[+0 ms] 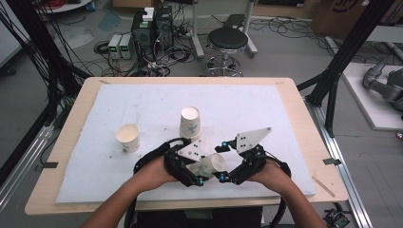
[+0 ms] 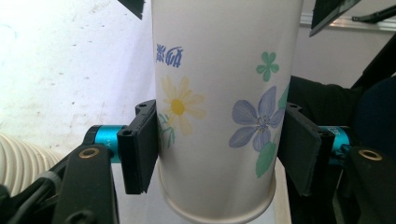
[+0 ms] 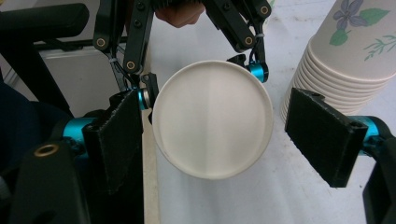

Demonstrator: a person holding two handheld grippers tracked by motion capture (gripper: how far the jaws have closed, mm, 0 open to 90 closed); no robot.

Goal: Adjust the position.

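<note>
A wooden counter (image 1: 304, 123) is seen from above, most of it covered by a white mat (image 1: 142, 102). Two forearms come in from the near edge, a gripper in each hand.

On the mat, toward its middle, a stack of flowered paper cups (image 1: 190, 122) stands mouth down. To its left, well apart, a single cup (image 1: 128, 137) stands upright with its mouth open.

The left gripper (image 1: 201, 167) is held low over the near part of the mat, right in front of the stack. Its fingers (image 2: 140, 149) are pinched on a flowered cup (image 1: 207, 165), one pad pressed against each side of the wall. The held cup is tipped on its side, clear of the mat, its mouth turned toward the right gripper (image 1: 228, 161). In the left gripper view the printed flowers and lettering appear upside down, and the cup's base ring lies nearest the camera.

The right gripper is held just beside the cup's mouth. Its fingers (image 3: 322, 135) are spread wide, one at each side of the rim (image 3: 212, 119); a clear gap is seen at the right pad, while contact at the left pad cannot be told. The stack (image 3: 348, 60) is seen just beyond the right finger.
</note>
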